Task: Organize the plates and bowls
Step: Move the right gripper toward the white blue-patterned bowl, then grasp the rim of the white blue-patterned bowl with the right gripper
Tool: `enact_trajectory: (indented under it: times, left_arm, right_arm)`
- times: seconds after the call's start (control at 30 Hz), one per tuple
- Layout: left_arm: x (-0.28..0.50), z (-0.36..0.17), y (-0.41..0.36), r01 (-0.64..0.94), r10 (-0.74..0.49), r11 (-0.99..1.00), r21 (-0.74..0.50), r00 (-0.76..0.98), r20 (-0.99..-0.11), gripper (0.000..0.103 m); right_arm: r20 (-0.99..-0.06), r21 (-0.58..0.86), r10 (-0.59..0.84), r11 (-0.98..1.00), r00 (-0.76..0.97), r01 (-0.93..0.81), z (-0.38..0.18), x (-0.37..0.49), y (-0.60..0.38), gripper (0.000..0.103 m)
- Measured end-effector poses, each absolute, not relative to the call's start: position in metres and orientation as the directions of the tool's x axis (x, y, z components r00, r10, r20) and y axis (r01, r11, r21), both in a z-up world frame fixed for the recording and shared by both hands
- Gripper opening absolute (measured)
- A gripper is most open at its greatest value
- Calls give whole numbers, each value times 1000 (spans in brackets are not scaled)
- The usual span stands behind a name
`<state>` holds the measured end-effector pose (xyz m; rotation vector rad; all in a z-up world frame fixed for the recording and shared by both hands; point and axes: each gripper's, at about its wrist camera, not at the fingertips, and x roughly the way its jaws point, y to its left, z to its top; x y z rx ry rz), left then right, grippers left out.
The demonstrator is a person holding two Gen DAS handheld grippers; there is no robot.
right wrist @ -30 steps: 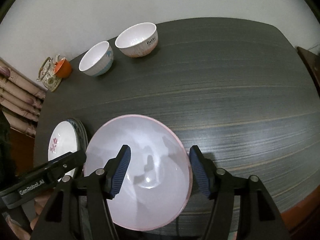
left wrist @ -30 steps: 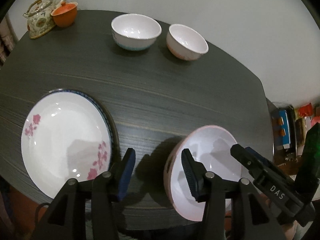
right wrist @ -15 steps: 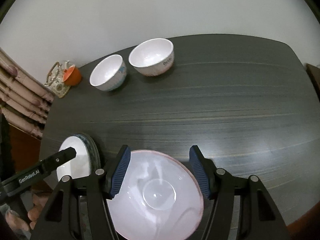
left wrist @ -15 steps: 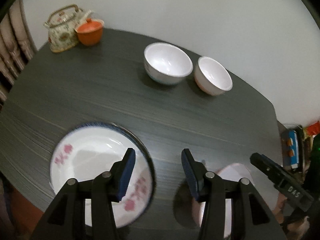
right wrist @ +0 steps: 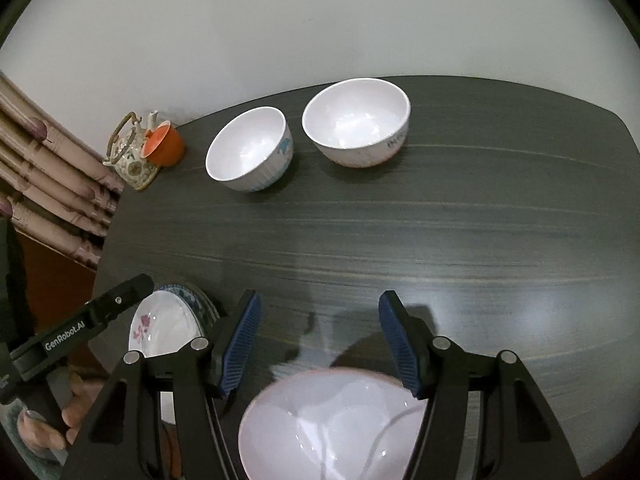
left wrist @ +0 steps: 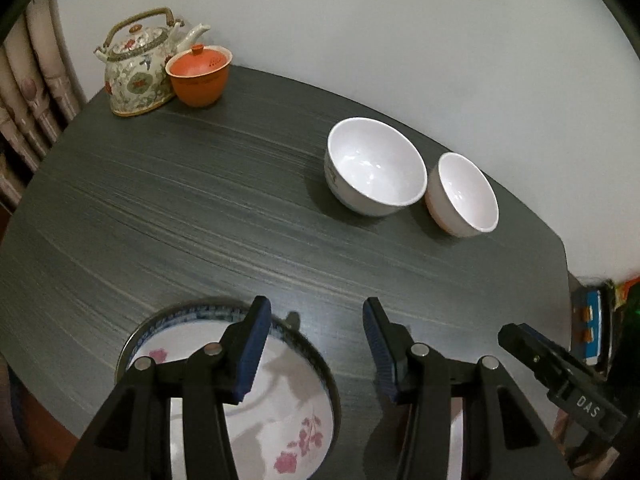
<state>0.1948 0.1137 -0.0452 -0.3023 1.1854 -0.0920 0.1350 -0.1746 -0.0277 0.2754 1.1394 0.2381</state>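
My fingers [left wrist: 312,344] [right wrist: 320,344] on both hands hang apart, empty, pulled back from the pink bowl [right wrist: 332,424] now resting beside the plates [left wrist: 280,424]; two bowls [left wrist: 376,166] remain.

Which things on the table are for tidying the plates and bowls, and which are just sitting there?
For the job:
- flowered plates
- pink-rimmed bowl
- two white bowls

Just sitting there:
- teapot
- orange cup
- curtain
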Motion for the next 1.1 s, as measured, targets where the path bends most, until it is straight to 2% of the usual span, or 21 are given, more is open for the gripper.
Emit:
enact_trajectory:
  times: [0.23,0.7,0.9,1.1]
  left_arm:
    - [228,-55,124,-119,-227,951,-285,358,-906,49]
    - [301,-66,128,-158,-360,888,-432,344,-867,49]
    - [327,-77,120,-152,-356,893,-424,340,-871,49]
    - [343,-99,119,-176,-347,894,-412,313,-884,49]
  right_arm:
    - [-846,366,355,929,398,-50,-27,167,-166,59]
    - [-831,447,414,895,373,2,-42,235,-149,59]
    - [-833,466,419,883,362,48,-55,263,-145,59]
    - [-845,480,425,871,325,107,-76,285,-142,51]
